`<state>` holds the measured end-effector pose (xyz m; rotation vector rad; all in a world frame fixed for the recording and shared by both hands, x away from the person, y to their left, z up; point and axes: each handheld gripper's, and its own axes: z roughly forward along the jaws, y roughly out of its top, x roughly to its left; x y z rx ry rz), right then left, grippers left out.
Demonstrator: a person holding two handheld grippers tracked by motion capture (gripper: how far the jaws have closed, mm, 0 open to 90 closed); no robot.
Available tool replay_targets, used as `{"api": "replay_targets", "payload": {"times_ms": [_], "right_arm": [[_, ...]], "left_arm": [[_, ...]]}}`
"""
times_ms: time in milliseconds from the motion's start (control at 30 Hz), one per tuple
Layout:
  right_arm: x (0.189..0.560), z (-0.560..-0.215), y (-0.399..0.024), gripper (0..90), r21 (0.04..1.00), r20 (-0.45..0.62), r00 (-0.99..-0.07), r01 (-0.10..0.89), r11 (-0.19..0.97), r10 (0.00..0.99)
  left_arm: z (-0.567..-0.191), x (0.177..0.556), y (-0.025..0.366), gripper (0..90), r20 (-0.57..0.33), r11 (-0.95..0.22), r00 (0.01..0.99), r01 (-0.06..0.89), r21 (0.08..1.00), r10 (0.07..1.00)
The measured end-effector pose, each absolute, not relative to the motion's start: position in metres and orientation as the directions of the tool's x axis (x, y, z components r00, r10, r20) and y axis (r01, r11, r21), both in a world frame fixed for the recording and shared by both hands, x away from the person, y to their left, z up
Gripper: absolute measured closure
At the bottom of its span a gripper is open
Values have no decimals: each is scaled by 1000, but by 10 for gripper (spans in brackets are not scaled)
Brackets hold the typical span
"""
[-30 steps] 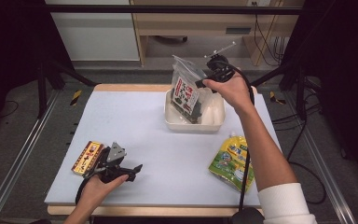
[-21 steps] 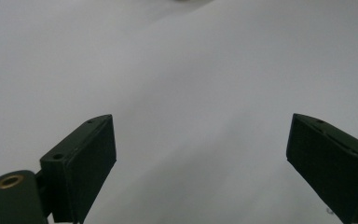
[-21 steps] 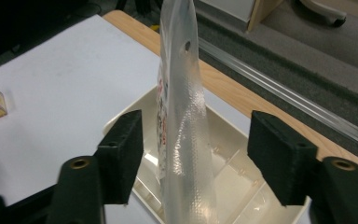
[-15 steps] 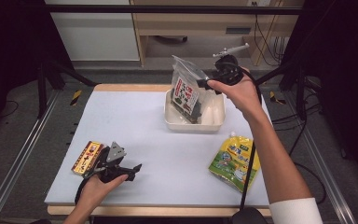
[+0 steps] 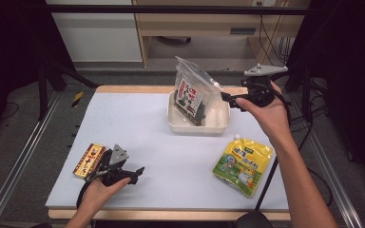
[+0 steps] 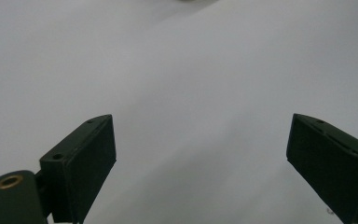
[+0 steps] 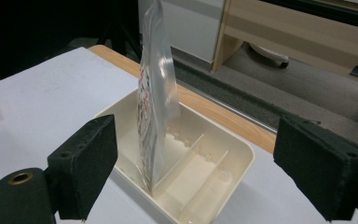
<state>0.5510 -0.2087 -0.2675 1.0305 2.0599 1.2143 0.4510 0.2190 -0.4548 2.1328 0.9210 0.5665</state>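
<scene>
A clear zip bag (image 5: 194, 91) with a red, white and dark pack inside stands upright in the left part of a cream divided tray (image 5: 197, 128). My right gripper (image 5: 229, 99) hovers just right of the tray, pointing at the bag. Its jaws have just been opening, and the bag stands free beyond them. The right gripper view shows the bag (image 7: 156, 93) edge-on in the tray (image 7: 223, 158), with the right gripper (image 7: 198, 144) open. My left gripper (image 5: 135, 173) rests open near the table's front left. In its own view the left gripper (image 6: 200, 140) has bare white table between its jaws.
A yellow-green spouted pouch (image 5: 243, 163) lies flat at the front right. A small yellow and red packet (image 5: 89, 160) lies beside the left hand. A wooden table edge (image 5: 123, 89) runs along the back, and metal rails (image 5: 14, 166) flank the table.
My right gripper has let go of the bag's top and drawn back to the right, with its jaws spread. The bag stays standing in the tray. The left gripper has not moved.
</scene>
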Motion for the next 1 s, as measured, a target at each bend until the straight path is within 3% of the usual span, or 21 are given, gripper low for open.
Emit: {"api": "replay_targets", "payload": {"times_ms": [233,467,1000], "right_arm": [[530,-293,-231,167,896,-45,-523,356,266,851],[507,-330,-264,291,874,-18,-454,426,234,891],[488,-419,-316,442,806,36,-318,569,160,947]], "left_arm": [[-454,451,220,79,102,-469,642,432,771,760],[-454,451,221,77,104,-470,641,432,770,760],[-455,450,218,71,111,-483,652,425,766,750]]}}
